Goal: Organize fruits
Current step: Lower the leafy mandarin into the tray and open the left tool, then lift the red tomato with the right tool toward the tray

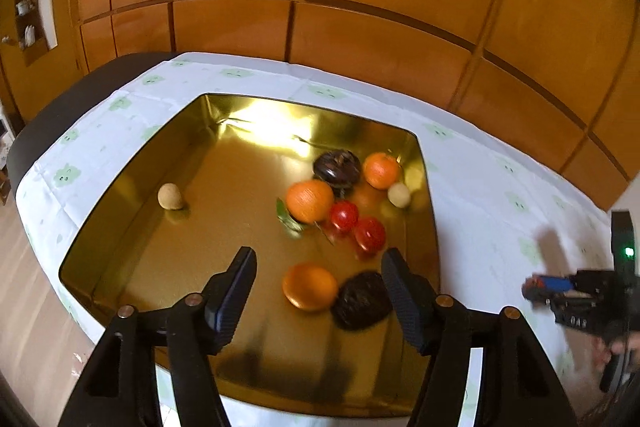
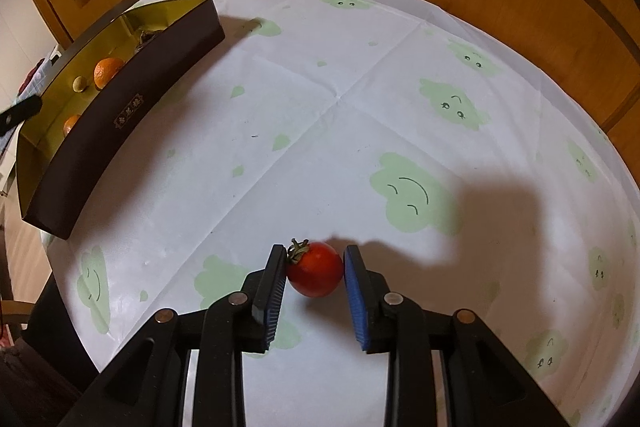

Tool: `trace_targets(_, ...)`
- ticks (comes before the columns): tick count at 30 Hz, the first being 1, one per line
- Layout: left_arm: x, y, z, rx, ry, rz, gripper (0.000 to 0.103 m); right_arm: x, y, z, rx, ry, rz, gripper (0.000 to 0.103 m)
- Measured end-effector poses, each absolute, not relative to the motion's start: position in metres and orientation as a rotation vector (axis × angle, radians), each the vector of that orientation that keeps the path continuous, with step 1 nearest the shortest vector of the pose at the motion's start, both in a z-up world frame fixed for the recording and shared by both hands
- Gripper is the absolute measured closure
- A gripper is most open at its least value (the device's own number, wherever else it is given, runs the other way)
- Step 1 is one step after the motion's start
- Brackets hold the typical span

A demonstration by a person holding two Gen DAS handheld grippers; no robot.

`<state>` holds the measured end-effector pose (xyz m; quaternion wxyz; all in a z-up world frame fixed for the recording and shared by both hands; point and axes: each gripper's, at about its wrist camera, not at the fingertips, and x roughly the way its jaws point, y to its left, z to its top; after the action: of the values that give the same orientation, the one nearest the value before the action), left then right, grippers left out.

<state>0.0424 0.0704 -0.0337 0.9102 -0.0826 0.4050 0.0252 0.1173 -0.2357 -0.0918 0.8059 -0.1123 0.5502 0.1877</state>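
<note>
Pinching a small red tomato (image 2: 316, 269) between its blue pads, the right gripper (image 2: 315, 259) is held low over the near part of the tablecloth (image 2: 340, 99), the tomato resting on the cloth with its green stalk turned toward the left pad. Spread wide with nothing between its fingers, the left gripper (image 1: 318, 269) is poised above the near edge of the gold-lined box (image 1: 132, 163). Just beyond its fingertips an orange (image 1: 310, 287) and a dark fruit (image 1: 360, 301) are seen touching. Farther in, toward the box's right wall, more oranges, two red tomatoes (image 1: 356, 225) and a dark fruit are clustered. A pale round fruit (image 1: 170, 196) is set apart near the left wall.
</note>
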Motion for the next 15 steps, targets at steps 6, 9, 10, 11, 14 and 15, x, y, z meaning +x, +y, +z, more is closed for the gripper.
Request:
trace_targets(6,0.033,0.057,-0.035,-0.149,0.856,0.041,0.035,0.115,-0.234,-0.091,-0.263,1.173,0.402,0.074)
trace_targets(9,0.031,0.054,-0.035,-0.151,0.861,0.044,0.035,0.115,-0.235,-0.091,-0.263,1.171,0.401,0.074)
trace_targets(10,0.031,0.054,-0.034,-0.149,0.860,0.047,0.035,0.114,-0.234,-0.091,-0.264,1.171,0.401,0.074)
trace_targets(11,0.030,0.053,-0.034,-0.147,0.857,0.048,0.035,0.114,-0.234,-0.091,-0.265,1.171,0.401,0.074)
trace_targets(14,0.028,0.053,-0.033,-0.138,0.851,0.052,0.035,0.113,-0.232,-0.092,-0.275,1.170,0.401,0.075)
trace_targets(15,0.028,0.053,-0.032,-0.136,0.849,0.053,0.035,0.113,-0.232,-0.092,-0.277,1.168,0.401,0.075)
